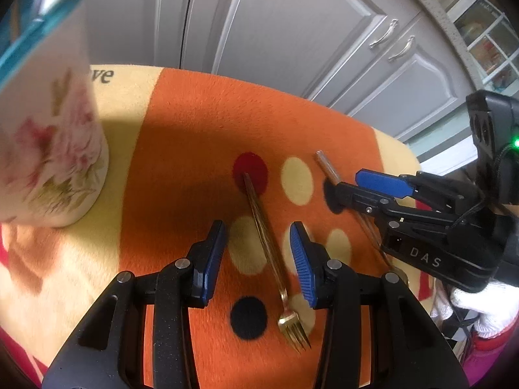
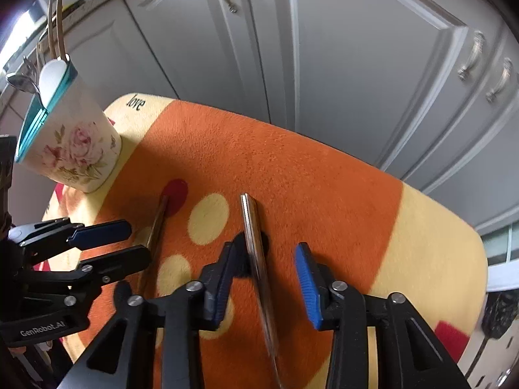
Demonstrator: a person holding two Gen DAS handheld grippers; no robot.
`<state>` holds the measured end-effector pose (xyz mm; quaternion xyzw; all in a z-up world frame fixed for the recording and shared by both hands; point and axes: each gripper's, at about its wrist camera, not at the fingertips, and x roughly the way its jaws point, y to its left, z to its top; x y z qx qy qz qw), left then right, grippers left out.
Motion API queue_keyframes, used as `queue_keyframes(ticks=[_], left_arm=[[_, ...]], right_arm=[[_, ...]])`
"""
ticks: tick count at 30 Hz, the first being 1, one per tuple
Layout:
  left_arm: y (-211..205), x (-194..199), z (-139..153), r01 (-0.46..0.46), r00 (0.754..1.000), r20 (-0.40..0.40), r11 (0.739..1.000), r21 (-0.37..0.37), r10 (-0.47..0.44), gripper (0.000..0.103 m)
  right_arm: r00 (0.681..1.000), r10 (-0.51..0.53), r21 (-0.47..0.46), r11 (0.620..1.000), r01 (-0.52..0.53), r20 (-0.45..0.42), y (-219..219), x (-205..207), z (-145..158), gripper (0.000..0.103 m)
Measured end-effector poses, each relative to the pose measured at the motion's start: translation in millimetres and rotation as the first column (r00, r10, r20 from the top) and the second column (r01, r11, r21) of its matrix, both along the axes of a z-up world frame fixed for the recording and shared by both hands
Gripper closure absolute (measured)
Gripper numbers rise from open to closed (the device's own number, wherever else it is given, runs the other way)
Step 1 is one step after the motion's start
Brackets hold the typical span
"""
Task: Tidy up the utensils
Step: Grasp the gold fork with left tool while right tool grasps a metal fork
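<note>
The utensils still out are two: a gold fork point(image 1: 275, 253) and a silver utensil point(image 2: 258, 265) whose far end we cannot see, so we cannot say what kind it is. Both lie flat on the orange blanket point(image 2: 308, 168) with spots, side by side near the middle, a little apart. Our left gripper point(image 1: 258, 253) hangs over the fork with its jaws open, one on each side of the handle, not touching it. Our right gripper point(image 2: 264, 275) hangs over the silver one the same way, jaws apart and nothing pinched. We think this is the picking-up step. Next, each gripper needs to go down until its pads sit beside the thin handle, then squeeze. The handles are flat and slim on soft cloth, so they may slip. Farther off, at the far left corner of the blanket, stands one flowered cup point(image 2: 73, 149) with a blue rim. It already holds a few utensils. Behind are the grey cupboard doors point(image 2: 356, 64).
</note>
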<state>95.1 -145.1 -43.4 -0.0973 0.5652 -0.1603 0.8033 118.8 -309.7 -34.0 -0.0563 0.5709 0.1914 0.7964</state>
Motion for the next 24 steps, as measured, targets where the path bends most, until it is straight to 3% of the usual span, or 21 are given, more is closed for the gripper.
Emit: queue_keyframes(ticks=[7,10,11,12,13,17,24], left_arm=[[-8,10,-1,0.012,1.0,0.019,0.999,0.051,-0.013,0.063],[-13,9,-1,0.04,0.998,0.038,0.995,0.087,-0.043,0.068],[-15,8,-1,0.048,0.998,0.043,0.994,0.1,-0.053,0.074],[-16,7,-1,0.058,0.997,0.042,0.992,0.11,-0.063,0.091],[-18,10,-2,0.063,0.997,0.032,0.992,0.107,-0.067,0.094],[-6,5,3,0.045,0.999,0.007,0.998,0.054,-0.045,0.096],[-1,-23,48,0.068,0.992,0.109,0.998,0.018,-0.07,0.097]], right_arm=[[0.998,0.06,-0.055,0.997,-0.059,0.019,14,11,-6,0.078],[0.997,0.077,-0.047,0.996,-0.076,0.014,13,11,-5,0.093],[0.997,0.08,-0.052,0.995,-0.079,0.015,13,10,-4,0.093],[0.997,0.081,-0.052,0.995,-0.08,0.016,13,8,-3,0.093],[0.997,0.078,-0.044,0.996,-0.077,0.017,12,6,-1,0.093],[0.998,0.048,0.05,0.998,-0.05,0.033,-3,-6,18,0.093],[0.995,0.019,0.138,0.99,-0.033,0.101,-27,-38,62,0.093]])
